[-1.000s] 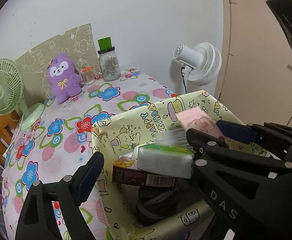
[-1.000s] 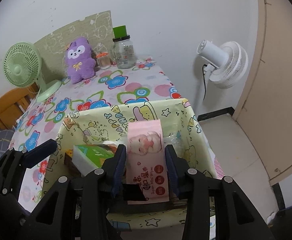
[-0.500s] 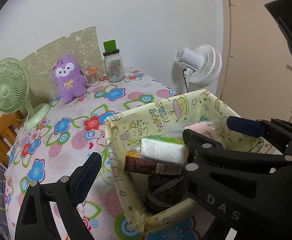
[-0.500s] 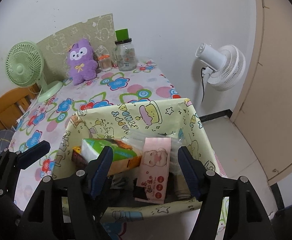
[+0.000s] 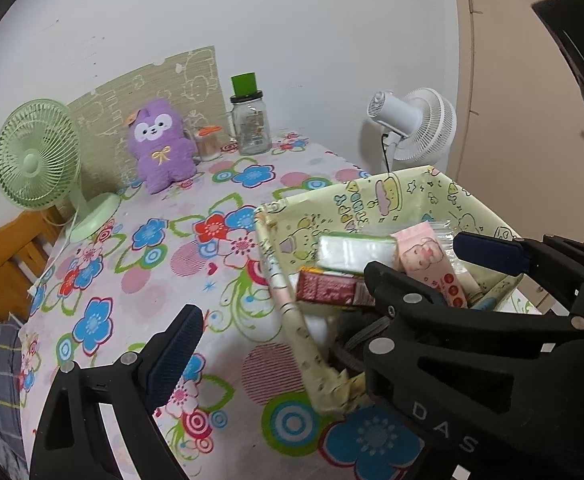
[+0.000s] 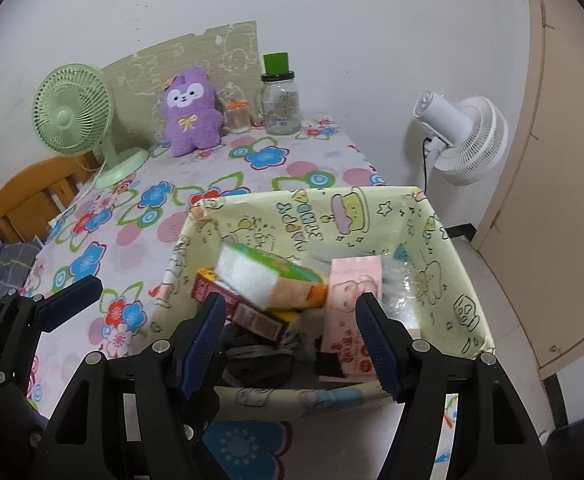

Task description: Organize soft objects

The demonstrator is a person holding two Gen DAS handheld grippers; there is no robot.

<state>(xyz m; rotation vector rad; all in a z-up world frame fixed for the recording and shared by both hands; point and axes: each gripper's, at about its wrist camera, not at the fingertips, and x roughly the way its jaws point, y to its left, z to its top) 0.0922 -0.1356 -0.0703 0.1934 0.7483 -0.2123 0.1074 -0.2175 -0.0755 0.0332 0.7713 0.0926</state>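
Right gripper (image 6: 292,340), bottom centre of the right wrist view, has its blue-padded jaws spread apart and empty; the pink wet-wipes pack with a baby face print (image 6: 352,312) stands on end between and beyond them, untouched, leaning in the right half of the bin. Likely just let go there so it stays upright and saves room.

Left gripper (image 5: 324,304), lower part of the left wrist view, is also spread wide with nothing between the pads: one finger lower left over the floral tablecloth (image 5: 140,280), the other at right above the bin's edge.

The pale yellow-green cartoon-print fabric storage bin (image 6: 432,240) sits at the near right corner of the table. Inside:
- green-and-white soft tissue pack (image 6: 260,272), lying tilted on top
- red-brown printed carton (image 6: 252,316), under the tissue pack
- clear crinkly plastic bag (image 6: 396,280), against the right wall
- dark grey fabric item (image 6: 252,360), at the bottom; cannot tell what it is

The purple plush bunny with a yellow bow (image 6: 192,112) sits upper left centre against the wall, well apart from the bin, not yet stowed.
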